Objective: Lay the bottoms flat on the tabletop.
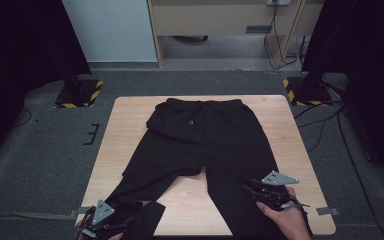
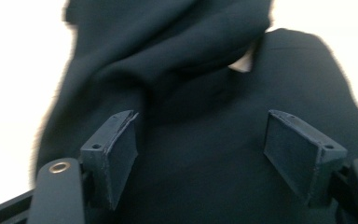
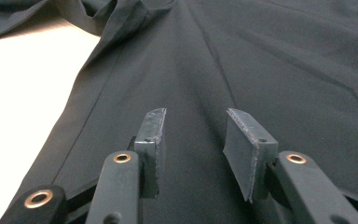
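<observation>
A pair of black trousers (image 1: 200, 145) lies flat on a pale wooden table (image 1: 125, 130), waistband toward the far edge and both legs running down to the near edge. At the near left corner the left gripper (image 1: 111, 224) sits low over the hem of one leg, where the cloth is folded back on itself; the hand that carries it is cut off by the bottom of the high view. Its own camera shows the jaws standing wide apart, with rumpled black fabric (image 2: 200, 140) lying beyond them and no pad pressing on it; that picture is blurred and the table around the cloth is washed out to white. At the near right the right gripper (image 1: 252, 189) rests on the other leg, held by a hand (image 1: 285, 220) whose forearm leaves the frame, its grey three-cornered plate facing up. Its jaws stand partly open, a narrower gap than the left, with smooth cloth (image 3: 196, 93) under and between them but not pinched. The fabric is matte and thin, creased along a seam, with a small pale mark below the waistband.
</observation>
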Demonstrator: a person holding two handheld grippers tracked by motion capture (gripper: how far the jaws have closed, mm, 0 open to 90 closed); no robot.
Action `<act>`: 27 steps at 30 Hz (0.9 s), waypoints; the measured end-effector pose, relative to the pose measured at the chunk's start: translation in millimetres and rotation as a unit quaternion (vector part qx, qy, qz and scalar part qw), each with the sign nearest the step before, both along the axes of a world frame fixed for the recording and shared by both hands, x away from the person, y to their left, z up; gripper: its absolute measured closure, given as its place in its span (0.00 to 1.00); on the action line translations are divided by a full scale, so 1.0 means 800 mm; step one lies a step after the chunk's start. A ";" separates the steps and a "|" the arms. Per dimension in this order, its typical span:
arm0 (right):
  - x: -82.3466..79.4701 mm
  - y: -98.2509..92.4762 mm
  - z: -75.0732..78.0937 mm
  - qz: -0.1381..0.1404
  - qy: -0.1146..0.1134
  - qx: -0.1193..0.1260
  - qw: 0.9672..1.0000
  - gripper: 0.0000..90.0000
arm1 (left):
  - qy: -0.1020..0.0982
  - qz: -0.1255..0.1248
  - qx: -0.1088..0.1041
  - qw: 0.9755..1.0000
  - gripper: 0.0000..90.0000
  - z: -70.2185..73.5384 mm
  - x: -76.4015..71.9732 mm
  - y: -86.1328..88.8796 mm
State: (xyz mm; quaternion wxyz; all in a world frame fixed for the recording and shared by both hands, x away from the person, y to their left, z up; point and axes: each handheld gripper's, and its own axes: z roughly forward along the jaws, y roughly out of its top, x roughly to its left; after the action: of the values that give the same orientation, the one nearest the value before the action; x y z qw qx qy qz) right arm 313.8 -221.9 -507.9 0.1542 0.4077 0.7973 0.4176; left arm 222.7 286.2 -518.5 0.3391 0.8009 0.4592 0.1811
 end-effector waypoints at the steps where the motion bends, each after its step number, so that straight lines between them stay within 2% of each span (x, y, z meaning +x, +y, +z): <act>1: 0.000 0.000 0.000 0.000 0.000 0.000 1.000 0.65 | 0.002 -0.006 0.007 1.000 0.27 -0.002 0.000 -0.004; 3: 0.000 0.000 0.000 -0.002 0.004 0.001 1.000 0.64 | 0.019 -0.021 0.018 0.999 0.30 -0.006 0.001 -0.007; 5: 0.001 -0.002 -0.001 -0.001 0.003 0.001 1.000 0.64 | 0.014 -0.025 0.015 0.999 0.38 -0.006 0.000 -0.005; 7: 0.001 -0.003 -0.002 -0.002 0.006 -0.001 1.000 0.64 | 0.013 -0.036 0.013 0.999 0.55 -0.004 -0.002 -0.003; 10: 0.002 -0.004 -0.003 -0.005 0.009 0.000 1.000 0.64 | 0.026 -0.045 0.015 0.999 0.78 0.000 -0.004 0.000; 14: 0.002 -0.003 -0.003 -0.004 0.007 0.002 1.000 0.63 | 0.041 -0.065 0.013 0.997 0.95 0.003 -0.005 0.004; 18: 0.002 -0.002 -0.004 0.001 0.005 -0.003 1.000 0.63 | 0.056 -0.081 -0.003 0.995 0.98 0.007 -0.013 0.011; 23: 0.003 -0.002 -0.004 -0.002 0.007 0.001 1.000 0.63 | 0.049 -0.099 -0.013 0.994 0.97 0.018 -0.036 0.012; 24: 0.003 -0.002 -0.004 -0.002 0.008 -0.001 1.000 0.63 | 0.041 -0.093 -0.020 0.995 0.92 0.021 -0.039 0.012; 26: 0.004 -0.002 -0.005 -0.004 0.008 -0.003 1.000 0.62 | 0.015 -0.077 -0.043 0.996 0.69 0.031 -0.042 0.016; 27: 0.004 -0.002 -0.004 -0.005 0.009 -0.002 1.000 0.62 | 0.000 -0.074 -0.047 0.996 0.68 0.037 -0.042 0.018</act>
State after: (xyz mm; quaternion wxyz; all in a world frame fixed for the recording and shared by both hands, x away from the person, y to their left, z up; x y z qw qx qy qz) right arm 316.8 -223.5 -511.5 0.1499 0.4152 0.7972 0.4118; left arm 189.2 300.8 -489.3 0.3888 0.8159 0.4065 0.1339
